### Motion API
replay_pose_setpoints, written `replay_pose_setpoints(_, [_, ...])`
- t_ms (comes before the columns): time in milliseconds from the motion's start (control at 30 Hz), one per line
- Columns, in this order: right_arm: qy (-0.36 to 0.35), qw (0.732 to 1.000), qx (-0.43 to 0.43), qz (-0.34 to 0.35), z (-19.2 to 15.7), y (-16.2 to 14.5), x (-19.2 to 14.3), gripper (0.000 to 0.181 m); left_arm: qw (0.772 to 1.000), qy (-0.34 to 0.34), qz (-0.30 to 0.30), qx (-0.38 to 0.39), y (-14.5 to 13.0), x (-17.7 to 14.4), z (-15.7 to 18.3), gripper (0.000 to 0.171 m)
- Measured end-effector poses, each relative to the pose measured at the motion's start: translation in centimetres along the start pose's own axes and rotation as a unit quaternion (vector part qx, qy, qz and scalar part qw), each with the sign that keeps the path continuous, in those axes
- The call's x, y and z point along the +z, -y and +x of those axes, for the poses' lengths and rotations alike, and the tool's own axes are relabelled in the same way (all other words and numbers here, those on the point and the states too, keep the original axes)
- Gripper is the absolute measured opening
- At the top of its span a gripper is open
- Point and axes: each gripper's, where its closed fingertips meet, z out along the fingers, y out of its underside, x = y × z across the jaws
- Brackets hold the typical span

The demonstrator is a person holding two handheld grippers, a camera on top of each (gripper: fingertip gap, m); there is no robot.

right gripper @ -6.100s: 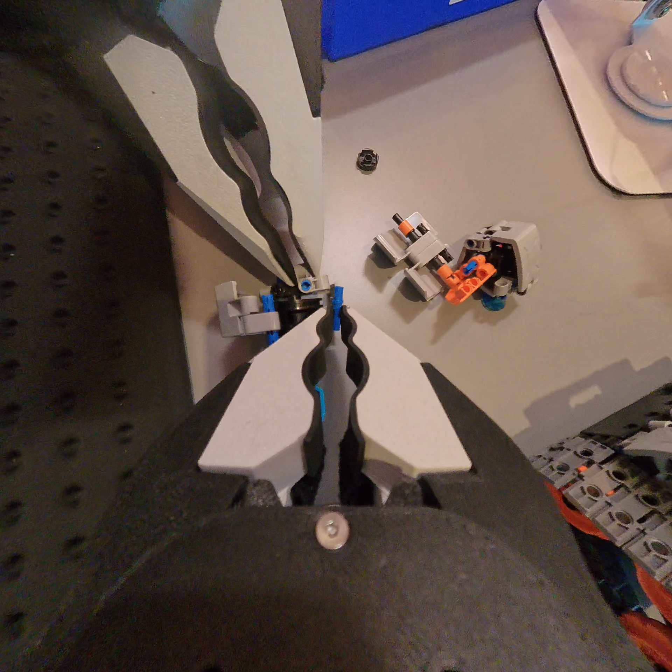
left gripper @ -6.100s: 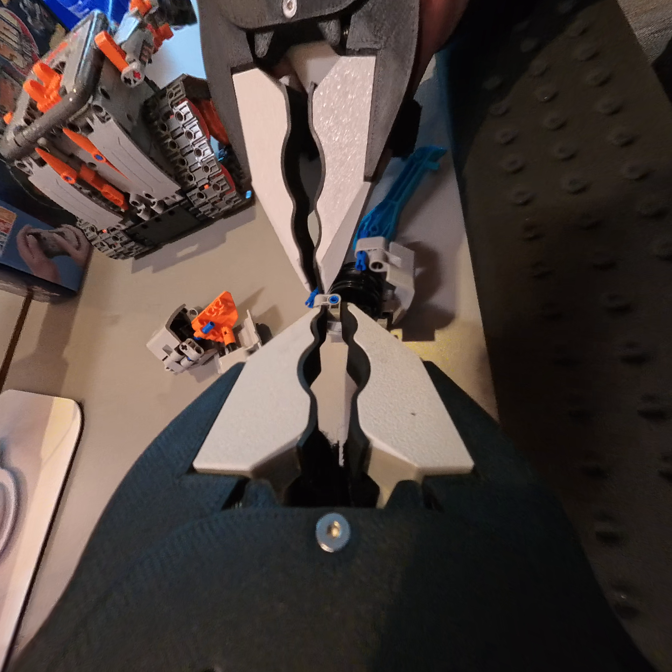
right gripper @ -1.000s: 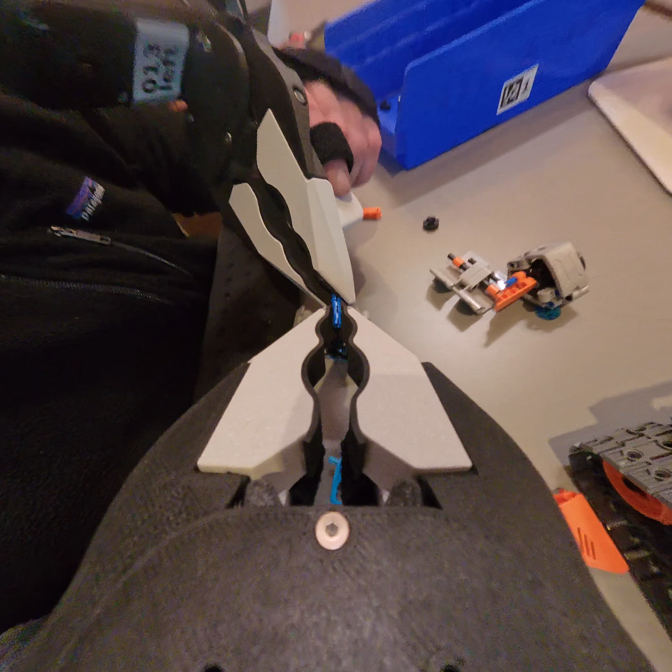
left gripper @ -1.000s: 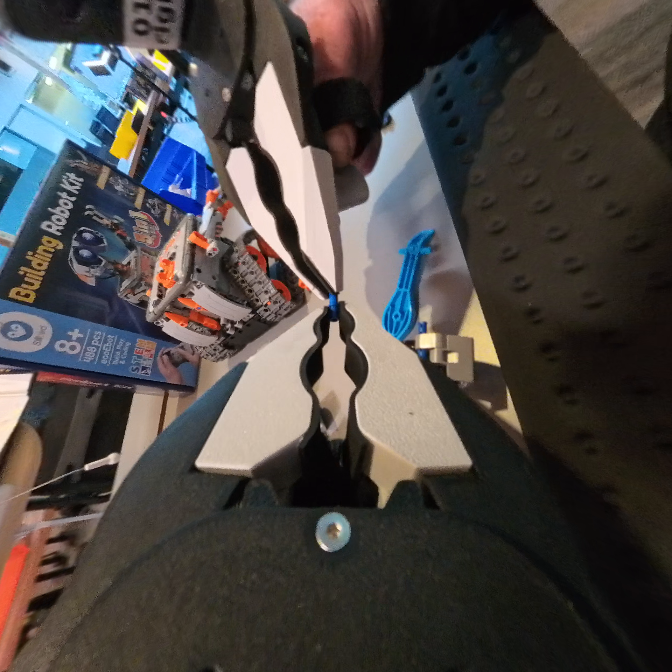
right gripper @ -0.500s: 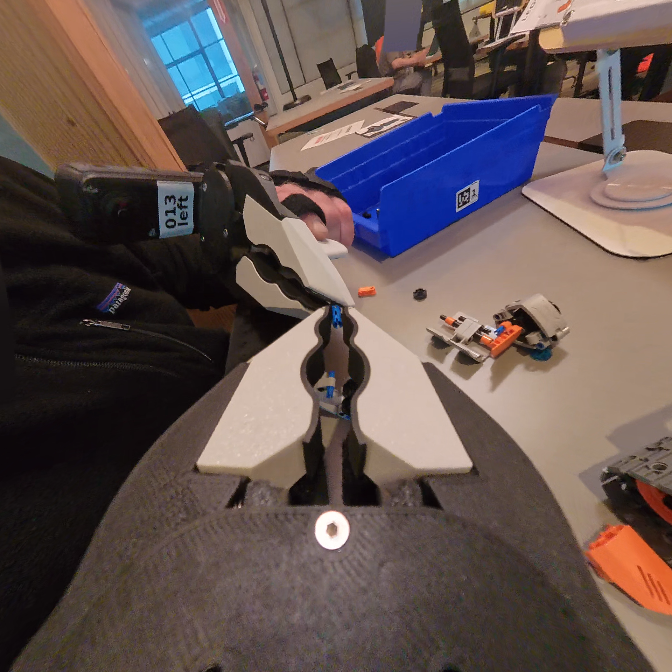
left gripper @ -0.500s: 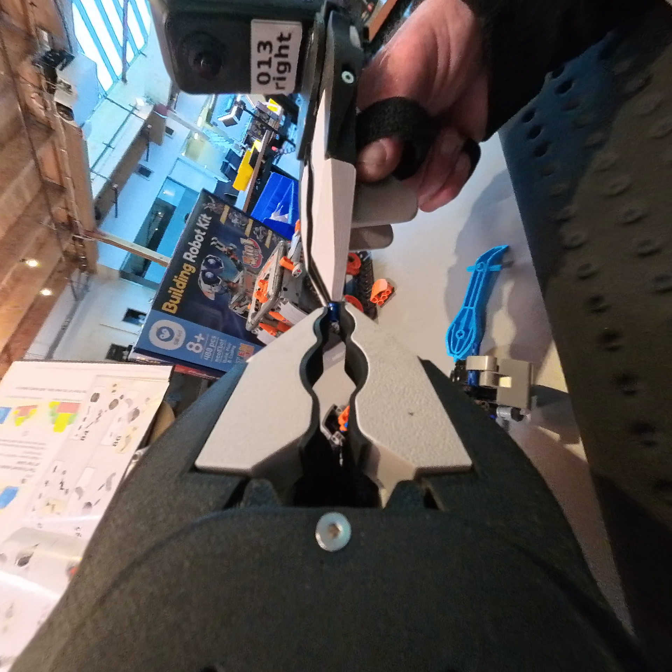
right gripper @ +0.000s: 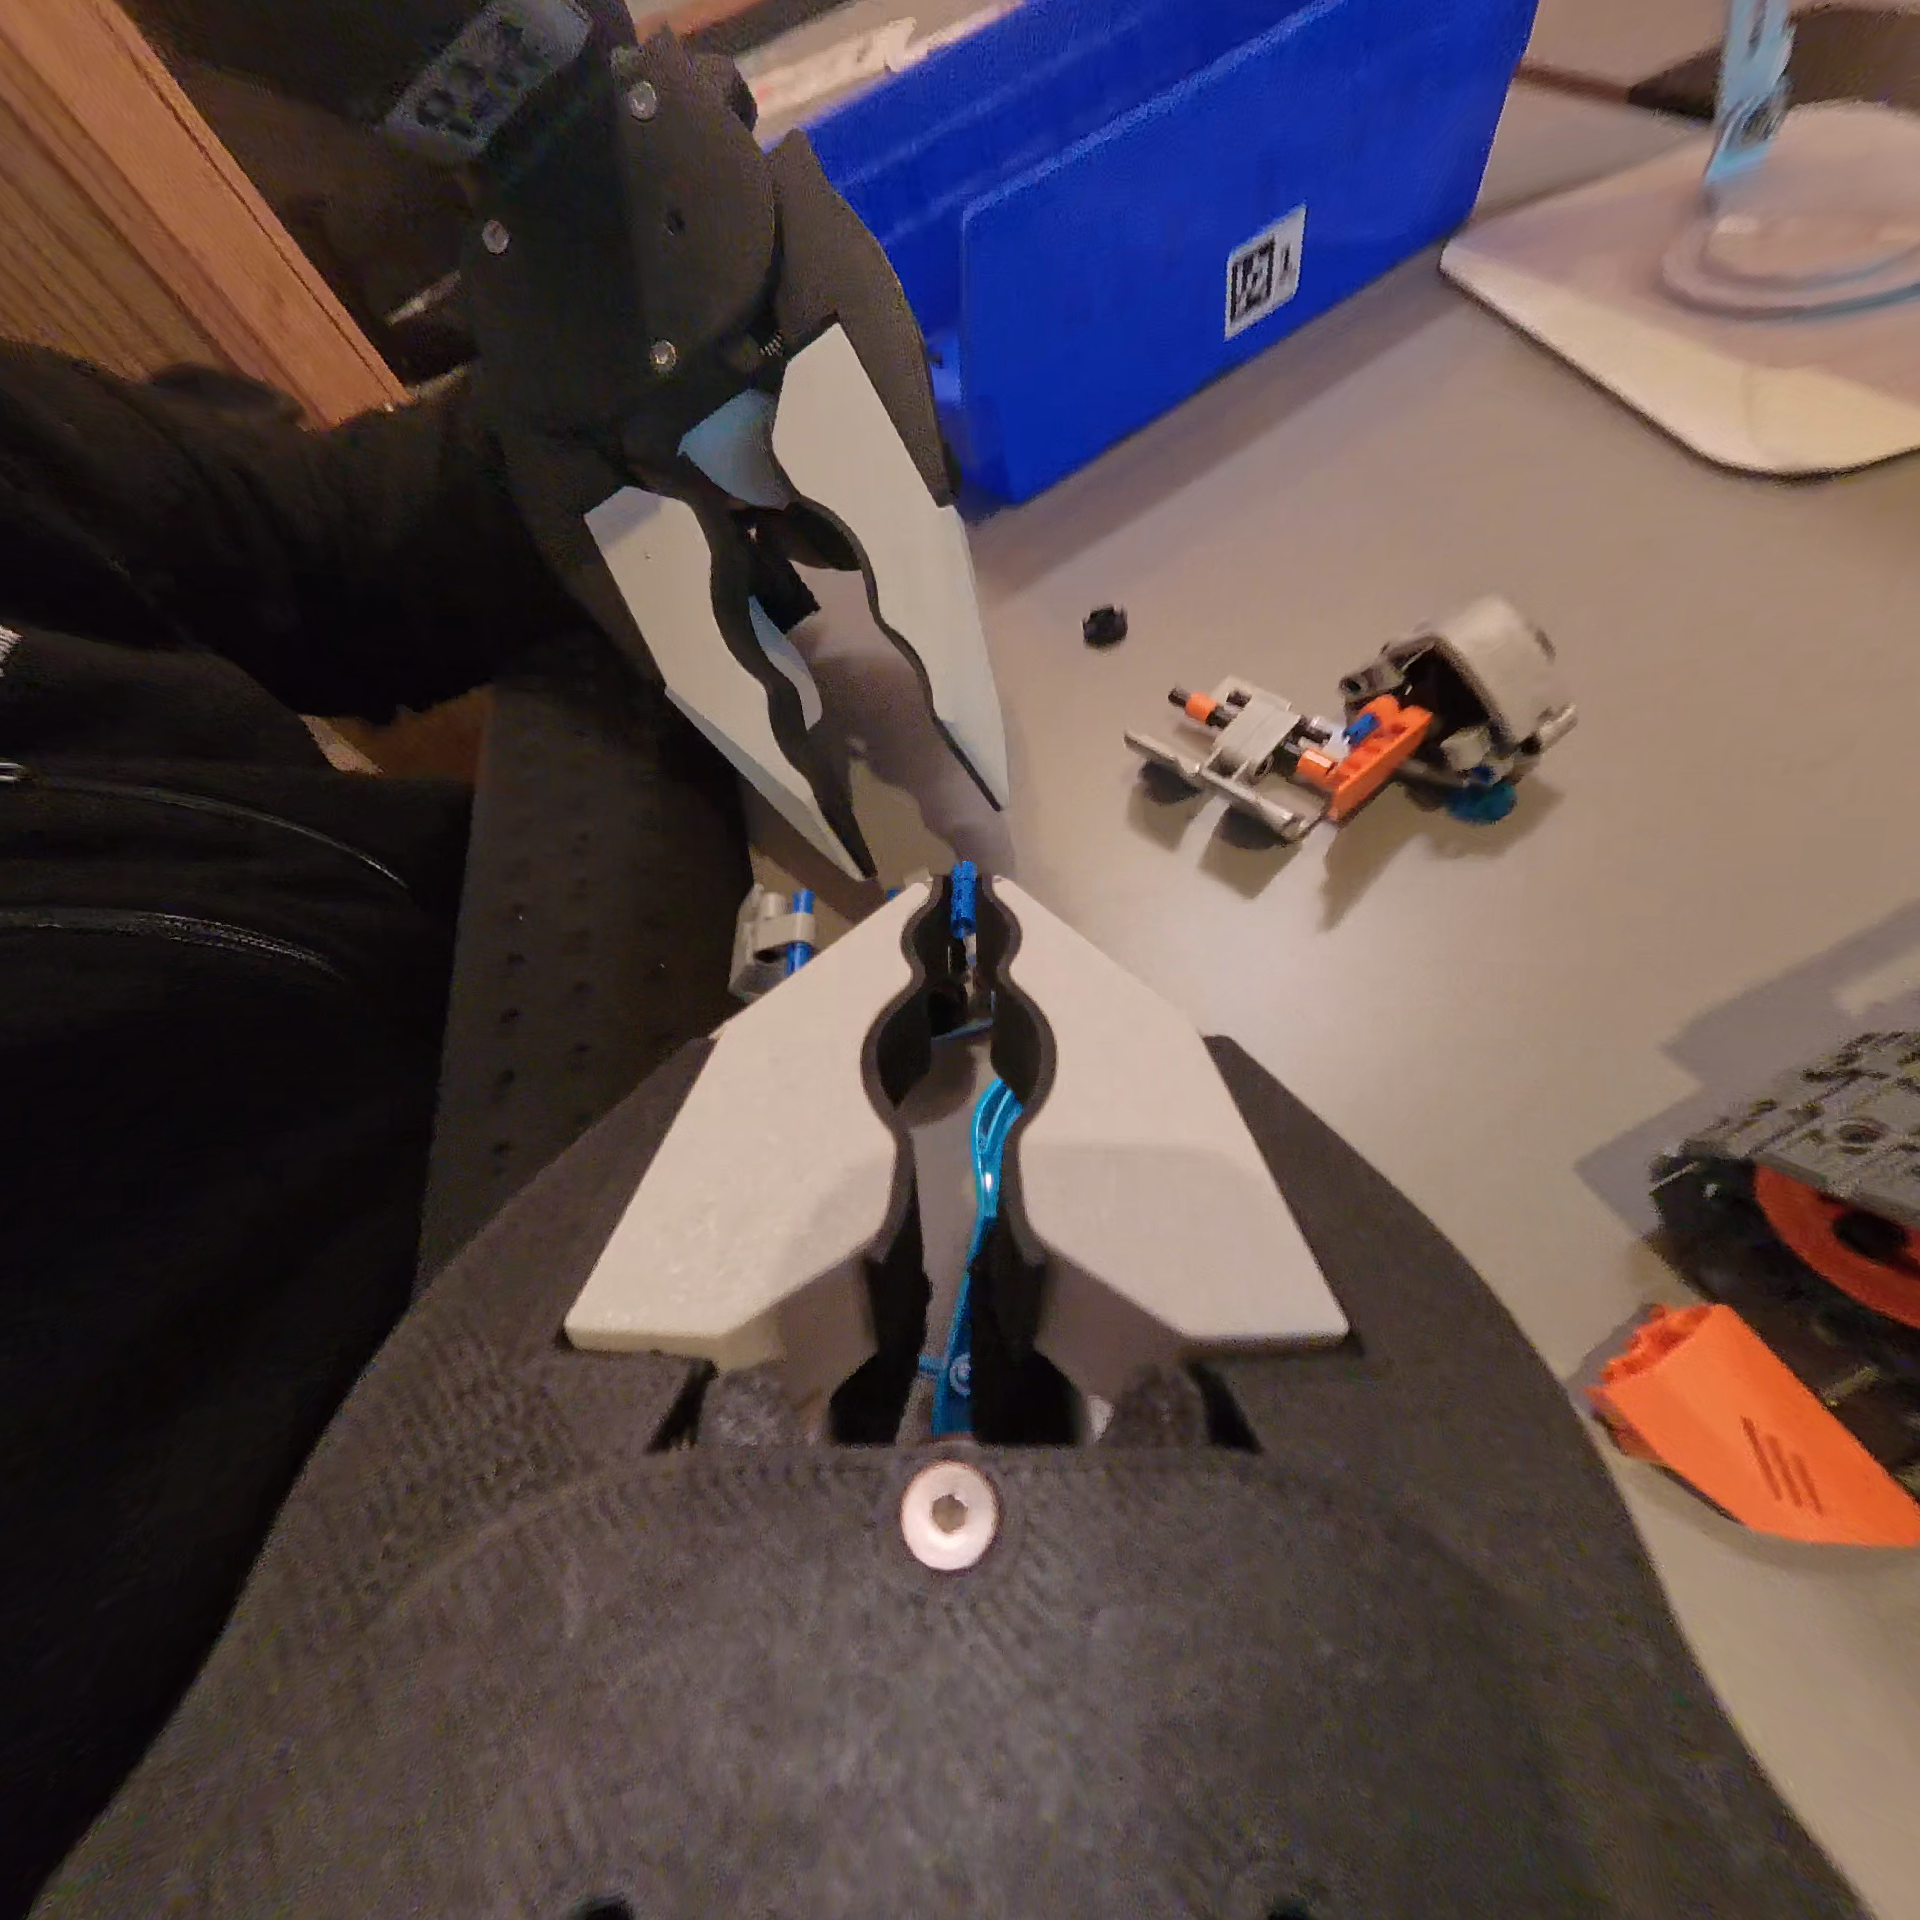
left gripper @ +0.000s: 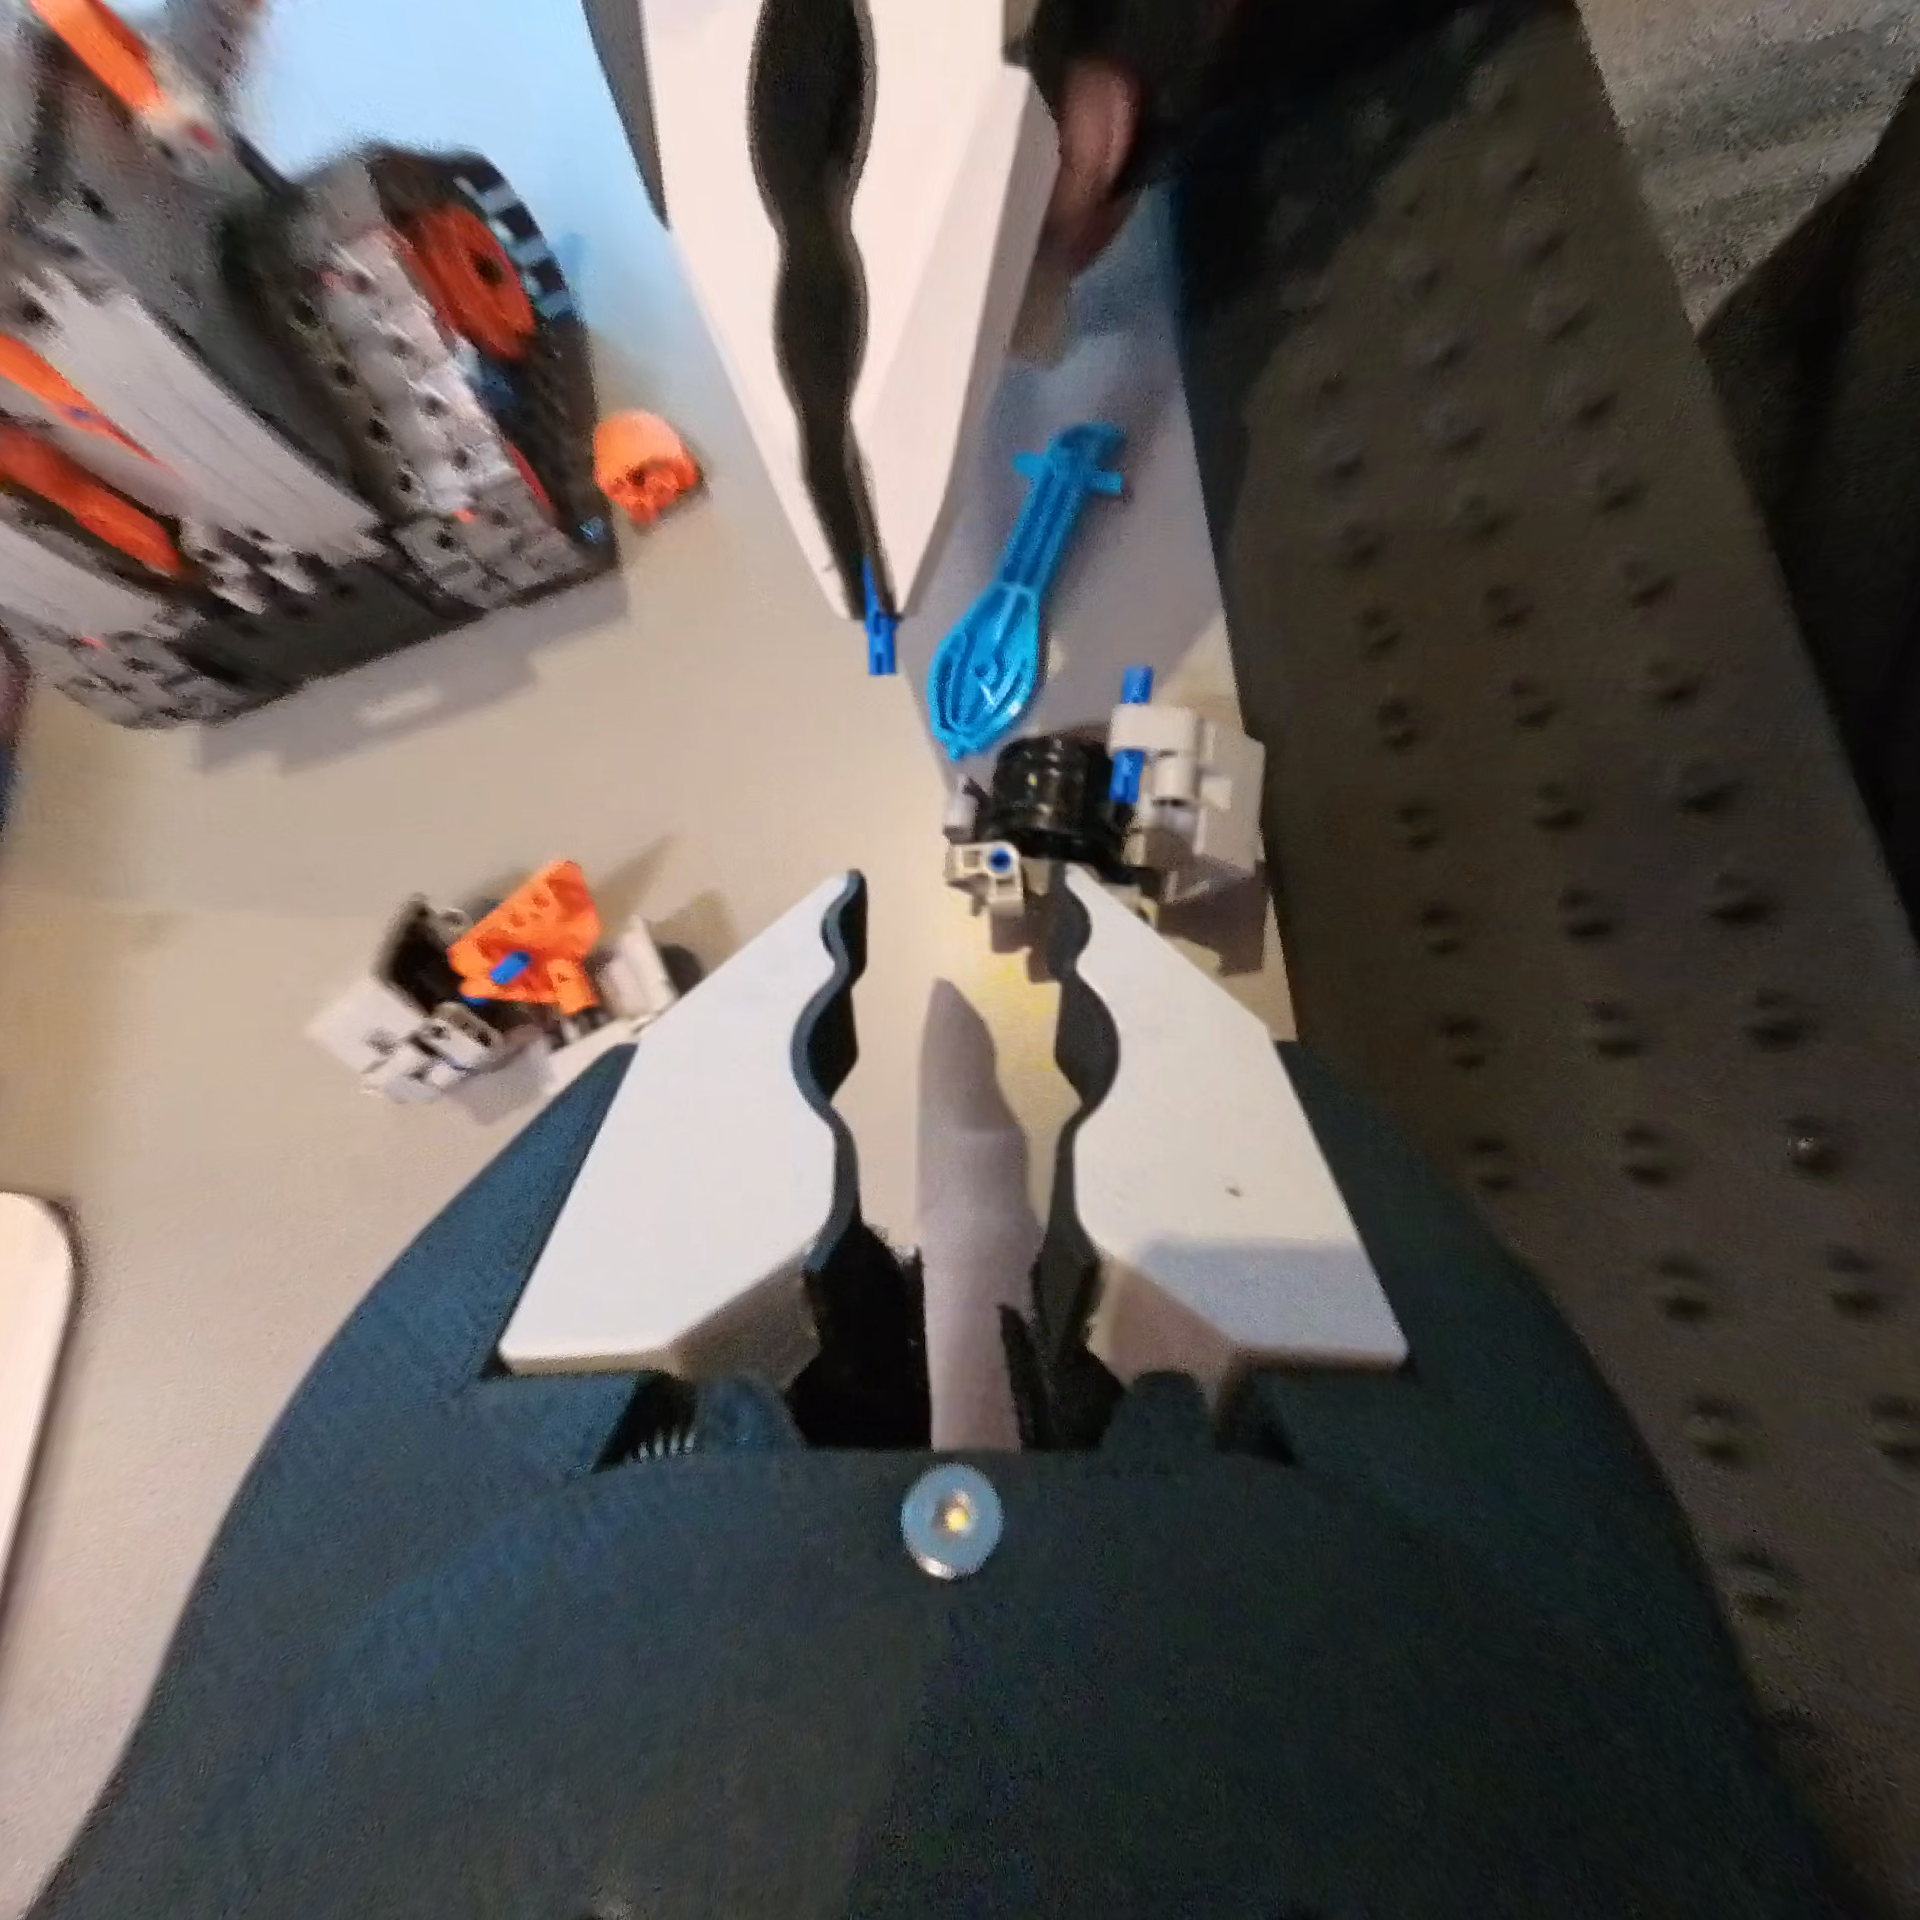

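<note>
My right gripper [right gripper: 961, 883] is shut on a small blue pin [right gripper: 962, 902]. In the left wrist view the right gripper [left gripper: 868, 587] comes down from the top with the pin [left gripper: 881, 639] sticking out of its tips. My left gripper [left gripper: 961, 888] is open and empty, just apart from the pin. It also shows in the right wrist view [right gripper: 930, 831]. A grey and black sub-assembly [left gripper: 1091, 810] lies on the table right beyond my left fingertips. A blue separator tool [left gripper: 1013, 603] lies beside it.
A grey and orange sub-assembly [right gripper: 1371, 727] and a small black round piece [right gripper: 1104, 625] lie on the grey table. A tracked robot model [left gripper: 312, 416] and a loose orange piece [right gripper: 1745, 1423] sit nearby. A blue bin [right gripper: 1143, 260] and a white lamp base [right gripper: 1714, 343] stand behind. A black perforated surface [left gripper: 1558, 727] borders the table. Tip to tip, the grippers are about 5 cm apart. The loose orange piece [right gripper: 1745, 1423] is about 15 cm from both grippers' fingertips. The left camera catches it too, in the left wrist view [left gripper: 622, 436].
My left gripper has opened and let go of the blue pin, which stays in my right gripper. Both grippers have tilted back down toward the table.
</note>
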Motion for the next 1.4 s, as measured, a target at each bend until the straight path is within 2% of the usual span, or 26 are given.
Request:
replay_pose_setpoints(67, [0.003,1.000,0.005,-0.021,0.1,-1.0,0.8,0.001,1.000,-0.025,-0.012,-0.006,-0.7,0.9,0.9,0.032])
replay_pose_setpoints(267, [0.004,0.998,0.011,-0.055,0.1,-2.3,2.0,0.001,0.998,-0.051,0.018,-0.029,-0.2,1.4,1.3,0.005])
replay_pose_setpoints(467, [0.004,0.999,0.013,-0.048,0.1,-2.0,1.7,0.001,0.998,-0.053,0.026,-0.033,0.0,1.7,1.4,0.005])
replay_pose_setpoints(567, [0.005,0.999,0.012,-0.043,0.0,-1.8,1.5,0.001,0.997,-0.050,0.034,-0.042,0.3,1.6,1.1,0.023])
replay_pose_setpoints(633, [0.006,0.999,0.011,-0.047,-0.1,-2.0,1.5,0.001,0.998,-0.045,0.027,-0.039,0.4,1.8,1.0,0.027])
replay_pose_setpoints(867, [0.013,0.998,0.015,-0.055,-0.2,-2.4,1.5,0.001,0.995,-0.077,0.032,-0.050,0.8,2.6,1.7,0.006])
replay_pose_setpoints(1000, [0.010,0.999,0.027,-0.040,0.1,-2.1,0.9,0.001,0.997,-0.047,0.044,-0.052,0.8,2.5,0.9,0.005])
replay_pose_setpoints(1167, [-0.007,0.999,0.029,-0.015,0.7,-1.4,0.6,0.001,0.993,0.003,0.100,-0.058,1.9,1.3,-0.6,0.005])
replay_pose_setpoints(1400, [-0.019,0.999,0.023,0.024,1.0,-0.1,0.0,0.001,0.990,0.048,0.132,-0.026,3.2,0.6,-1.2,0.005])
